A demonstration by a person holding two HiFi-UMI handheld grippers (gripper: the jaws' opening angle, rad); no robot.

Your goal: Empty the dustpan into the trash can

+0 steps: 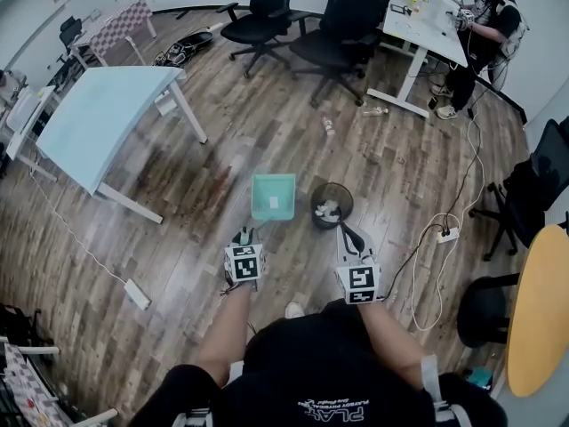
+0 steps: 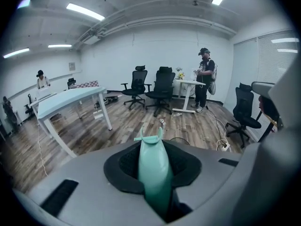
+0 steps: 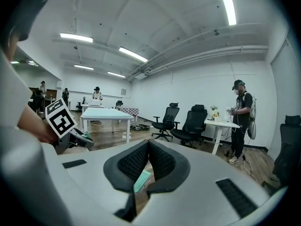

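Observation:
A teal dustpan hangs level above the wood floor, with a small white scrap lying in it. My left gripper is shut on its teal handle, which runs up between the black pads; the pan's rim shows past them. Just right of the pan stands the black mesh trash can, with crumpled paper inside. My right gripper hovers at the near side of the can, shut and holding nothing. Its pads meet at the tips, and a bit of the dustpan shows below them.
A pale blue table stands at the left. Black office chairs and a white desk with a person are at the back. A power strip with cables lies right of the can; a bottle lies farther off.

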